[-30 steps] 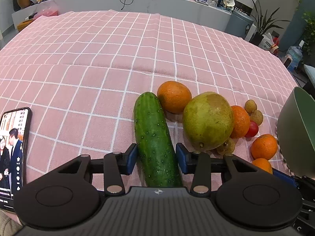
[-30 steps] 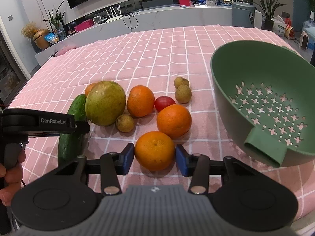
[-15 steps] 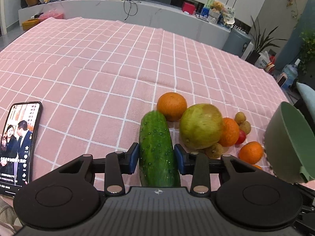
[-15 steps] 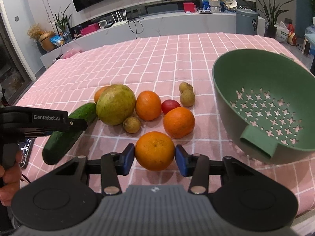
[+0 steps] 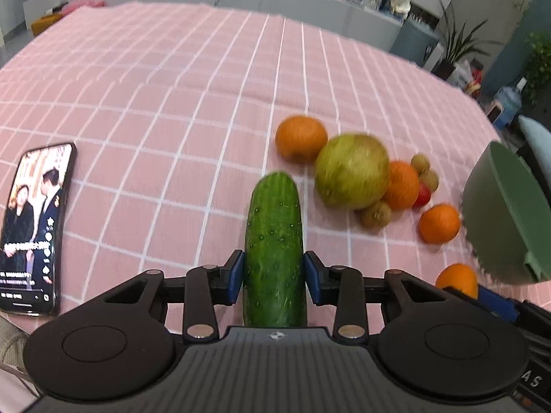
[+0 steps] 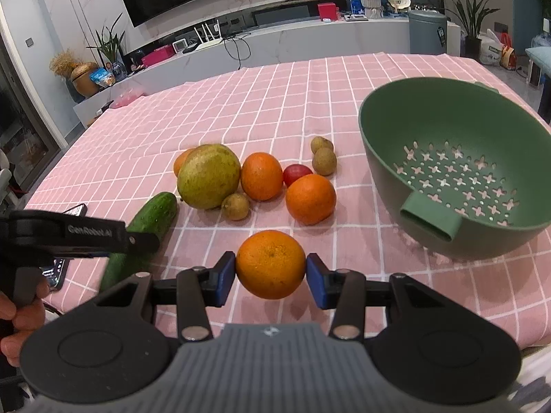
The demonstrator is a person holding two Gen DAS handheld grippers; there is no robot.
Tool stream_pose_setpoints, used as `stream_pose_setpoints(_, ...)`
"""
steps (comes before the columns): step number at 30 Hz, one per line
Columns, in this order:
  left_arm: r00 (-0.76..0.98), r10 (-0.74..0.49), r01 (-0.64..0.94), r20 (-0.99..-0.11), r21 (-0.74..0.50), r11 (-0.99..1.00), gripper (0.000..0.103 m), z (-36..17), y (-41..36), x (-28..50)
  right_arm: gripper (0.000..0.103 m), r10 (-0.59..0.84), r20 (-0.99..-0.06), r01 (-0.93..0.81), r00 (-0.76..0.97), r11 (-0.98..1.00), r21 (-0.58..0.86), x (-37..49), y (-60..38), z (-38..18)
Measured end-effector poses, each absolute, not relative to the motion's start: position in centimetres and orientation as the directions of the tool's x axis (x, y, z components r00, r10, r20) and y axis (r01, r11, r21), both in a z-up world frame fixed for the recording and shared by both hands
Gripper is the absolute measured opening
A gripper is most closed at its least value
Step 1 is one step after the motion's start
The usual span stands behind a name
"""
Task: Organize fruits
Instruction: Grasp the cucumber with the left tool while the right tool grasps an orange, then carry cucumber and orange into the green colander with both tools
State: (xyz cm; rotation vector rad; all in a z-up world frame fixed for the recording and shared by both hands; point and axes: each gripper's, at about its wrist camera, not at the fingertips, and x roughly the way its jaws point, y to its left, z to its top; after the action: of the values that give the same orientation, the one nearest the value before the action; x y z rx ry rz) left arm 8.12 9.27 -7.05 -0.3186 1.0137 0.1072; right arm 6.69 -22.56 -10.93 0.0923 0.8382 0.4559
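Note:
My left gripper (image 5: 274, 277) is shut on a green cucumber (image 5: 274, 241) and holds it lifted off the pink checked cloth. My right gripper (image 6: 271, 275) is shut on an orange (image 6: 271, 263), raised above the cloth. Between them lies a fruit pile: a big green-yellow mango (image 6: 208, 175), three more oranges (image 6: 310, 199), a small red fruit (image 6: 297, 173) and several small brown fruits (image 6: 235, 206). A green colander (image 6: 458, 175) stands at the right, tilted toward me and with nothing in it. The cucumber also shows in the right wrist view (image 6: 153, 216), under the left gripper.
A smartphone (image 5: 31, 227) with a lit screen lies at the left near the table's front edge. The pink cloth (image 5: 172, 103) covers the whole table. A counter with clutter, plants and a bin stands beyond the far edge.
Both grippers closed on their items and rose. The cucumber has left the pile and moved back left; the orange has lifted off the cloth.

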Motion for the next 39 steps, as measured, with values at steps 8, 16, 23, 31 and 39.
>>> stream_pose_setpoints(8, 0.512, -0.035, -0.233, -0.859, -0.178, 0.956, 0.046, -7.5, 9.1, 9.1, 0.042, 0.422, -0.710, -0.341, 0.564, 0.902, 0.265, 7.1, -22.6, -11.4)
stream_pose_setpoints(16, 0.539, -0.022, -0.217, -0.842, -0.164, 0.962, 0.042, -7.4, 8.5, 9.0, 0.042, 0.427, -0.708, -0.339, 0.562, 0.900, 0.273, 7.2, -22.6, -11.4)
stream_pose_setpoints(23, 0.633, 0.002, -0.206, -0.774, -0.166, 0.964, 0.041, -4.5, 8.1, 7.1, 0.042, 0.447, -0.671, -0.343, 0.592, 0.893, 0.292, 6.5, -23.4, -10.5)
stream_pose_setpoints(31, 0.730, -0.036, -0.086, -0.683, -0.143, 0.986, 0.041, 0.4, 4.5, 6.4, 0.042, 0.449, -0.571, -0.343, 0.687, 0.894, 0.290, 5.4, -25.7, -6.6)
stream_pose_setpoints(39, 0.780, -0.181, 0.087, -0.598, -0.183, 0.979, 0.041, 4.2, -1.0, 9.0, 0.042, 0.390, -0.538, -0.328, 0.747, 0.921, 0.210, 6.5, -29.6, -3.0)
